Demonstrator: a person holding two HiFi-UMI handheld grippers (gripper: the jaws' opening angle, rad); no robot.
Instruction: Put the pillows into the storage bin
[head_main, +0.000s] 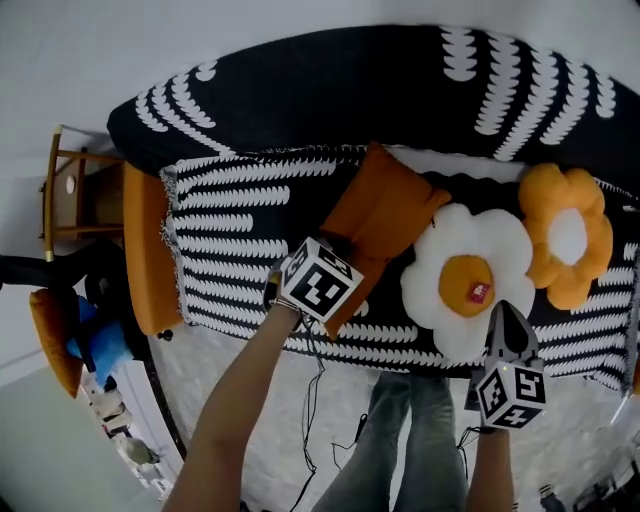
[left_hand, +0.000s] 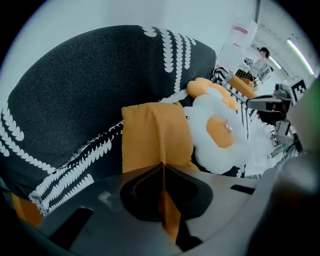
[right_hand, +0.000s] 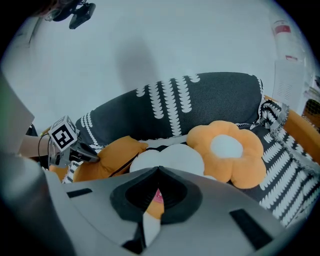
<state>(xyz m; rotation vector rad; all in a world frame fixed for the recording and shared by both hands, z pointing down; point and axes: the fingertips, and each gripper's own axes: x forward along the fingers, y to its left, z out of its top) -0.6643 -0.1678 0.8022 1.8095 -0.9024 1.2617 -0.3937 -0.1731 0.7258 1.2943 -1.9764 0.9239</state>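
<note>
Pillows clenched: square orange pillow (left_hand: 155, 135) in left tongs (left_hand: 162, 169), plush white flower pillow (right_hand: 172, 157) in right tongs (right_hand: 157, 174).

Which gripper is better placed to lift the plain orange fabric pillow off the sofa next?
Left. The left gripper has its jaws shut on a fold of the plain orange fabric pillow. The right gripper has its jaws shut on the white flower-shaped plush pillow beside it.

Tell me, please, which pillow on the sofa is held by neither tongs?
The orange flower pillow with the white centre; left tongs pinch the square pillow, right tongs the white flower.
</note>
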